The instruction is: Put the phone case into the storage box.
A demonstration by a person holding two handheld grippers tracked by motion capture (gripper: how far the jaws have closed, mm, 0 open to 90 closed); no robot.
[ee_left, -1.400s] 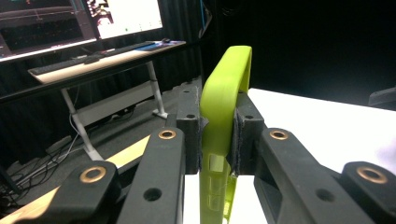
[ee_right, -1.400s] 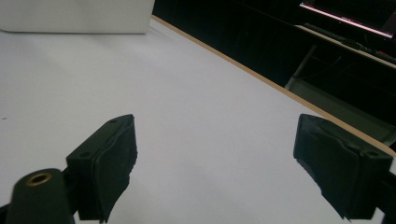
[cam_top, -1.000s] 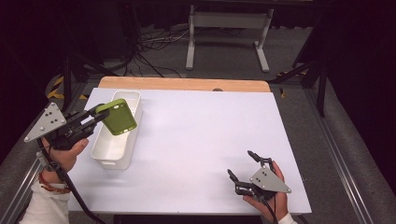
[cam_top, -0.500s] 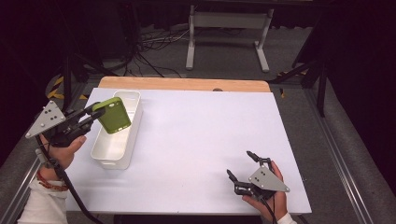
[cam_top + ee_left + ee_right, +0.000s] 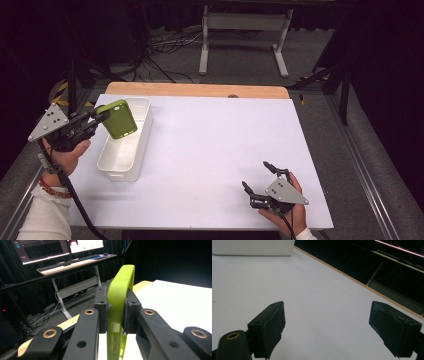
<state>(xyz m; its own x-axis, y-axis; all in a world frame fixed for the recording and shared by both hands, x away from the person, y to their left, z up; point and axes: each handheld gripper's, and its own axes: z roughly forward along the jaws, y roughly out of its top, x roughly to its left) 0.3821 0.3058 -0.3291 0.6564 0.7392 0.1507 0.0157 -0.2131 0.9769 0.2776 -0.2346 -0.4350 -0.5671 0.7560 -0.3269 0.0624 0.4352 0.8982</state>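
High view, progress: the left gripper held the green case in the air over the left rim of the white bin, which looked empty. Judging from that, the case was either on its way in or just lifted out; nothing lay on the table beside it.
High view, right side: the right gripper rested low at the near right corner of the table, jaws spread, nothing between them, well apart from bin and case.
High view, room: the bin sat near the table's left edge; the whole middle of the white top was bare. A wooden strip ran along the far edge, with floor and a stand beyond.
Left gripper view, grip: both pads pressed the case edge-on, clamped firmly near its lower half, upper end rising free. The bin lay below the frame, so the gap to its rim was hard to judge.
Right gripper view, claw: jaws stood wide over bare table; the bin's wall showed far off, the wooden edge to the right.
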